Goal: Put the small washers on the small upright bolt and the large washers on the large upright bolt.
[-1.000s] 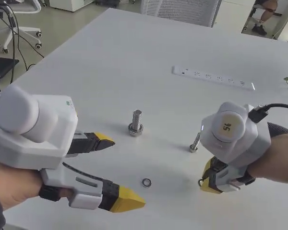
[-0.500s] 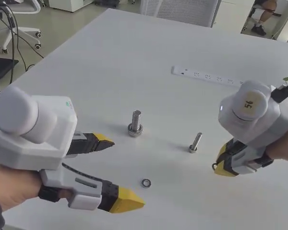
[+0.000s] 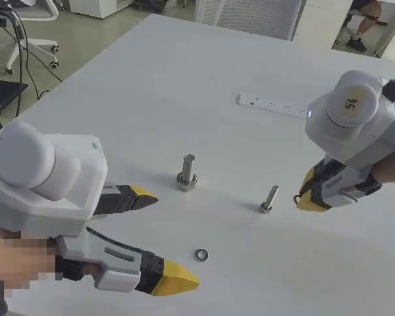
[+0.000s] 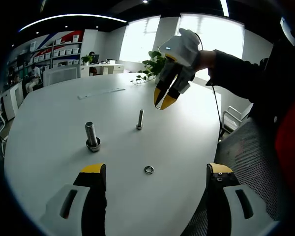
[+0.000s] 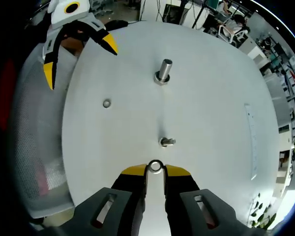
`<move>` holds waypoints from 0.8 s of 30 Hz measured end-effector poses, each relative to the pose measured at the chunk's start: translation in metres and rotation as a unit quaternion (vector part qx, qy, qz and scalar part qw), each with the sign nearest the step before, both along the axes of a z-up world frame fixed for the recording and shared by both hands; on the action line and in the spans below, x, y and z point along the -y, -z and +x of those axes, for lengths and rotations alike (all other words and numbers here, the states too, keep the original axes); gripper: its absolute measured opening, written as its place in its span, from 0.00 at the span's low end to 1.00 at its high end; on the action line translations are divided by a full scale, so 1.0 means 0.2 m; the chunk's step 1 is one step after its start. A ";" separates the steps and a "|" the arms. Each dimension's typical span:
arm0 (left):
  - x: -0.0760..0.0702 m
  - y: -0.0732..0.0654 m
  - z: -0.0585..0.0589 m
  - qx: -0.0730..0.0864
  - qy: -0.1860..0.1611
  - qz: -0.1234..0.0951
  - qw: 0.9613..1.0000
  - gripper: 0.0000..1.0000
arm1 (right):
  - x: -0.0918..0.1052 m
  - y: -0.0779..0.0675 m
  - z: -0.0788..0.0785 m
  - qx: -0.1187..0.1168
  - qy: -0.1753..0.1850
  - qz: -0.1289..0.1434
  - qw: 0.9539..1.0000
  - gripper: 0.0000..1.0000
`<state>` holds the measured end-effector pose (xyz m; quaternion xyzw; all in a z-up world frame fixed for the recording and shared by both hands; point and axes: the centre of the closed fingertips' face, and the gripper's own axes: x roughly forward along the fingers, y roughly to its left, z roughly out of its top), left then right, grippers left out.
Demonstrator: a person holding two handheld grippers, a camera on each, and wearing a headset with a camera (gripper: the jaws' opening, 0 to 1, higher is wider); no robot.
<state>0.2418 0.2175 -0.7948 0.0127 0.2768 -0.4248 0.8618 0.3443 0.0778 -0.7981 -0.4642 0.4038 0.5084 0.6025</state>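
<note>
Right gripper (image 3: 308, 199) — jaws clamped on a washer (image 5: 156, 166) — hangs just beside the small bolt (image 3: 269, 198); left gripper (image 3: 171, 238), jaws apart, near the table (image 3: 184, 85) edge.

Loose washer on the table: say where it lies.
In the head view the loose washer lies on the table, just right of the left gripper's lower tip, nearer the person than the large bolt.

The large bolt (image 3: 187, 172) stands on the table (image 3: 118, 99). At its 4 o'clock stands the small bolt (image 3: 269, 199), at 6 o'clock lies a loose washer (image 3: 201, 255), and far back at 1 o'clock a power strip (image 3: 276, 105). The right gripper (image 3: 303, 199) hangs just at 3 o'clock of the small bolt, with 1 pinched washer (image 5: 156, 166) between its tips. The left gripper (image 3: 171, 238) sits at 9 o'clock of the loose washer.
</note>
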 end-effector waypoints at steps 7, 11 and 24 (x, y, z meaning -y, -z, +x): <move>0.00 0.00 0.00 0.000 0.000 0.000 1.000 0.83 | -0.06 -0.06 0.05 0.014 -0.016 -0.002 1.000 0.14; -0.01 0.00 0.00 0.001 -0.001 0.000 1.000 0.83 | -0.08 -0.08 0.07 0.021 -0.024 -0.003 0.999 0.14; -0.01 0.02 0.00 -0.002 -0.004 0.002 1.000 0.84 | -0.12 -0.05 0.12 0.021 -0.041 -0.012 0.999 0.14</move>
